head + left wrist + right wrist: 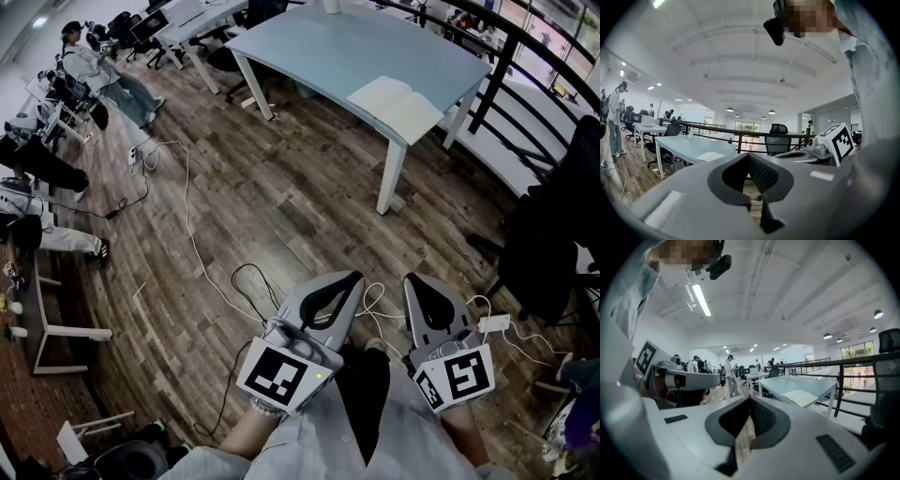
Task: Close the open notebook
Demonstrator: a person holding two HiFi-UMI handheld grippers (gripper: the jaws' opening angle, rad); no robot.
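The open notebook [394,105] lies with white pages up at the near right corner of a pale blue table [319,47], well ahead of me across the wooden floor. Both grippers are held low near my body, far short of the table. My left gripper [354,277] has its jaw tips together with nothing between them, and my right gripper [412,278] is shut and empty beside it. In the left gripper view the notebook [710,156] shows small beyond the shut left gripper [749,155]. In the right gripper view the notebook [802,397] lies past the right gripper [750,398].
Cables [187,216] trail across the floor between me and the table, and a white power strip [494,323] lies at the right. A black chair [562,234] and a dark railing [511,42] stand on the right. People [94,70] work at desks at the far left.
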